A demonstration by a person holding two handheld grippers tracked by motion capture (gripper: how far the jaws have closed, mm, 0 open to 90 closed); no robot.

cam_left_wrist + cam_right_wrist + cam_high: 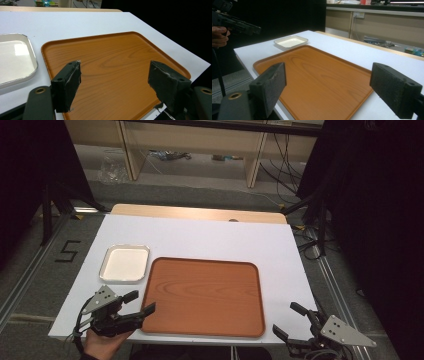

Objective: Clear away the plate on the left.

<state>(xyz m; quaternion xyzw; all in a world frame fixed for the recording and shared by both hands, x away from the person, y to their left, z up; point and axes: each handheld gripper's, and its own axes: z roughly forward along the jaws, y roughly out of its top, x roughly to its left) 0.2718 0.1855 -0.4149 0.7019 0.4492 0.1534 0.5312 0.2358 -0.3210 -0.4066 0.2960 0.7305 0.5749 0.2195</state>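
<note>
Item one: wooden tray (204,295), orange-brown with printed grain, rounded corners and a low raised rim. It lay flat at the middle of the white table (210,237), its near edge close to the table's near edge, nothing on it. I judged it stiff and fairly light, the face slick — better taken by the rim than pressed on the flat. A pinch at 9 o'clock and another at 3 o'clock looked the fair way to lift it level; one grip alone would likely let it tip.

Item two: white dish (125,263), shallow, rounded-square, glossy, empty. It sat just beside the tray's far-left corner, at about 10 o'clock from the tray's centre, apart from it. Probably ceramic or melamine — I could not tell which — so possibly breakable, and slippery at the lip.

Item three: my left gripper (134,304), jaws parted wide and holding nothing, over the tray's near-left corner at 7 o'clock.

Item four: my right gripper (289,321), jaws likewise spread and empty, just off the tray's near-right corner at 5 o'clock.
</note>
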